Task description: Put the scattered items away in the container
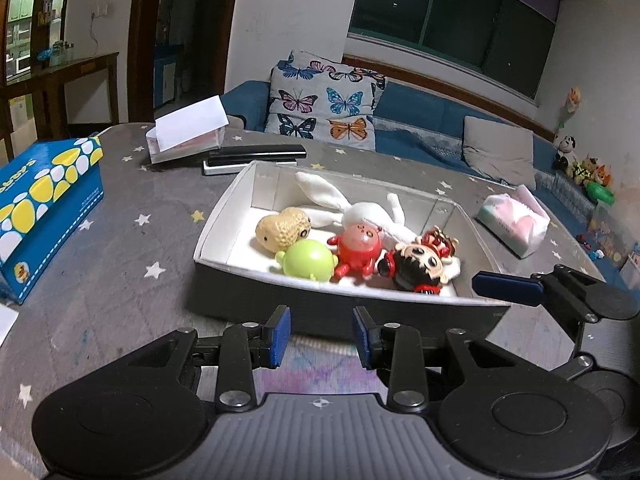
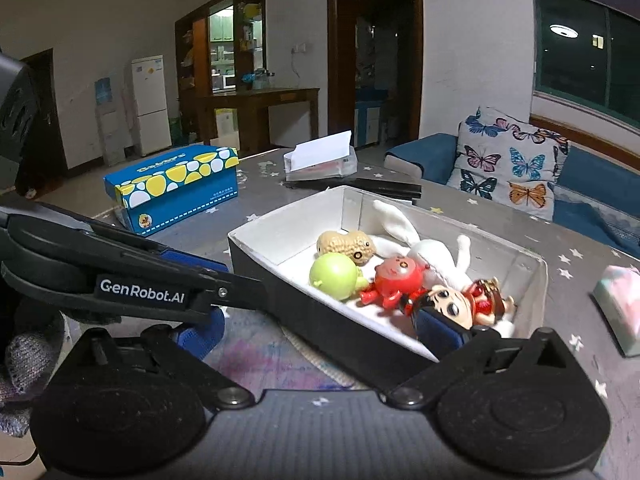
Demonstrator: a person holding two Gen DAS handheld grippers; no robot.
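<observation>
Left wrist view: left gripper (image 1: 321,338) pads slightly apart, empty, short of the box (image 1: 224,280). Right gripper (image 2: 320,330) spread wide, empty, one pad by the doll (image 2: 452,304). Box, matte card, white inside, holds glossy plastic doll, red figure (image 2: 394,282), green ball (image 2: 334,274), ribbed peanut (image 2: 346,244), plush rabbit (image 2: 424,248).

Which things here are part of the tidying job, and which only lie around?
Job: white open box; beige peanut toy; green round toy; red figure; white plush rabbit; black-haired doll.
Lying about: blue tissue box; black remote; pink tissue pack.
</observation>
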